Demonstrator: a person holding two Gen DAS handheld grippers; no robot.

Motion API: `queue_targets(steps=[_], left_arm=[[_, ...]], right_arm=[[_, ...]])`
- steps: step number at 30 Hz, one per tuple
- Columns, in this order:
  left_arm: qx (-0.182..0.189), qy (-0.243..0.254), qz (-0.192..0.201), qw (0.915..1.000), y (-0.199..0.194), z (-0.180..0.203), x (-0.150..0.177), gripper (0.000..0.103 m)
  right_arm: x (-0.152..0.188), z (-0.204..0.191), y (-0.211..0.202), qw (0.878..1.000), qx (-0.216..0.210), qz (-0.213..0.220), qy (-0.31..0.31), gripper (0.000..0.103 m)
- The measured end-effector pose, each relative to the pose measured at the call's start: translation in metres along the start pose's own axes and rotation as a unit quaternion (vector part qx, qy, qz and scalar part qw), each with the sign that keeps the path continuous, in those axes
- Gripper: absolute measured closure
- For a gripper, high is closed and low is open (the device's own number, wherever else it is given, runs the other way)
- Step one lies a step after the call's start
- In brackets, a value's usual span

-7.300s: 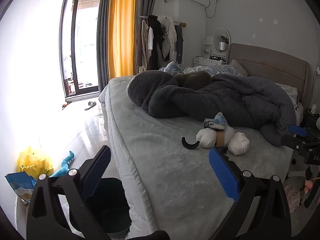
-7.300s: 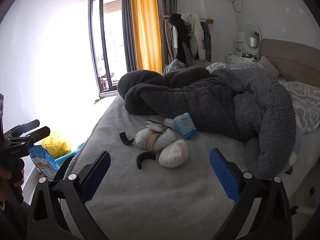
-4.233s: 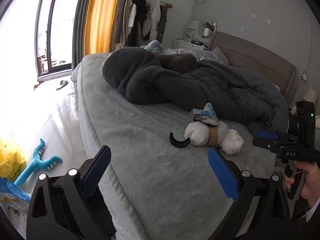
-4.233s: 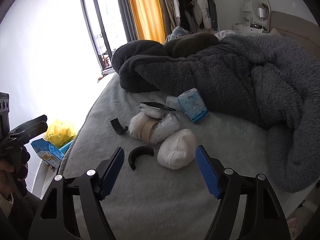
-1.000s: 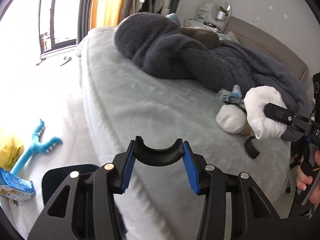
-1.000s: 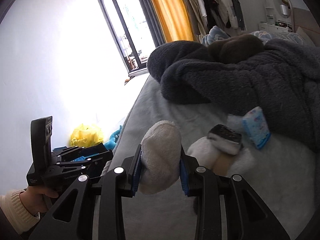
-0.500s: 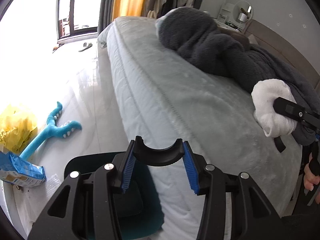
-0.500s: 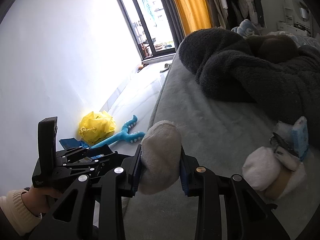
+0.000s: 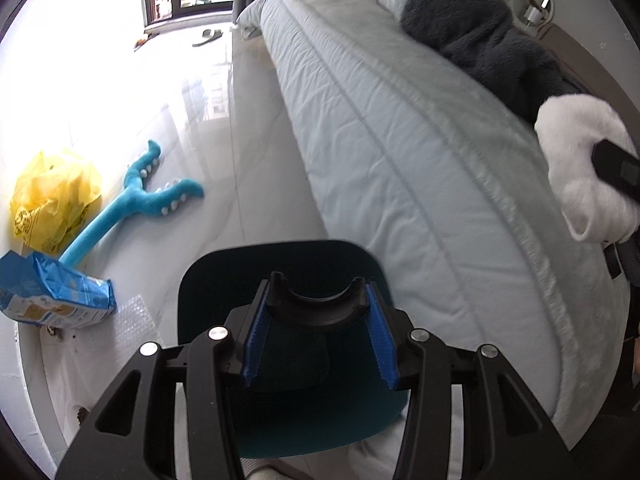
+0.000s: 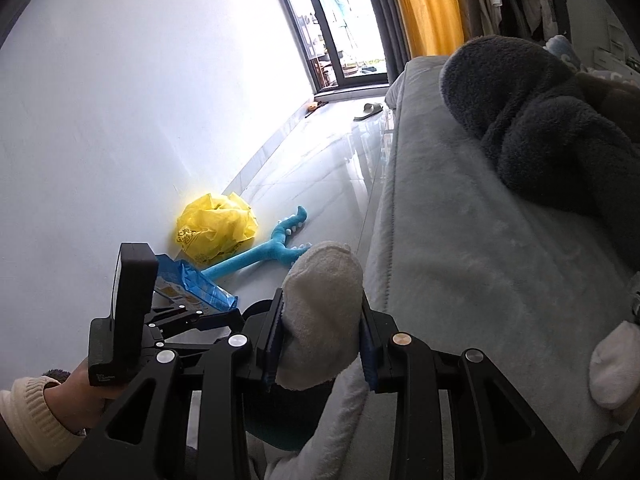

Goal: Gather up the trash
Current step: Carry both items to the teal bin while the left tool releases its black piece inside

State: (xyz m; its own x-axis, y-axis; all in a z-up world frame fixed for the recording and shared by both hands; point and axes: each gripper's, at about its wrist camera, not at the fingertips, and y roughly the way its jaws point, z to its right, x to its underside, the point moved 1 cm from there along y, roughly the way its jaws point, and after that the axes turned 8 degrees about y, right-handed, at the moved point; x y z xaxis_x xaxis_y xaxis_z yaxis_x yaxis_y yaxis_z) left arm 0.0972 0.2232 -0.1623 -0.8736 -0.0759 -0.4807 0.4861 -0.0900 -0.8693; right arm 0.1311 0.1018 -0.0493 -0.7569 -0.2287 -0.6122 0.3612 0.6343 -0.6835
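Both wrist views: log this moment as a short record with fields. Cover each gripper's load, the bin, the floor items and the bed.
left gripper: shut on black curved piece, above the bin's opening
right gripper: shut on white wad, by the bed's edge
bin: dark teal, on the floor beside the bed
floor by wall: yellow bag, blue toy, blue packet
bed: grey blanket heaped on it; another white wad lies there
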Motion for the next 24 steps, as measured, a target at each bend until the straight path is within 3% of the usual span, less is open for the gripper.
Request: queue_targets(steps=[14,17,24], left_arm=[[0.026,-0.043,-0.076,0.9959,0.022,-0.050,0.030,0.052],[0.032,-0.047,-0.074,0.9956,0.017,-0.056,0.032,0.040],[0.029,-0.050,-0.044,0.9974,-0.001,-0.070,0.031,0.024]], right_arm=[[0.000,-0.057,0.062,0.998,0.001,-0.054,-0.037,0.070],[0.003,-0.061,0.074,0.997,0.006,-0.069,-0.041,0.070],[0.015,-0.066,0.106,0.994,0.015,-0.101,-0.041,0.070]])
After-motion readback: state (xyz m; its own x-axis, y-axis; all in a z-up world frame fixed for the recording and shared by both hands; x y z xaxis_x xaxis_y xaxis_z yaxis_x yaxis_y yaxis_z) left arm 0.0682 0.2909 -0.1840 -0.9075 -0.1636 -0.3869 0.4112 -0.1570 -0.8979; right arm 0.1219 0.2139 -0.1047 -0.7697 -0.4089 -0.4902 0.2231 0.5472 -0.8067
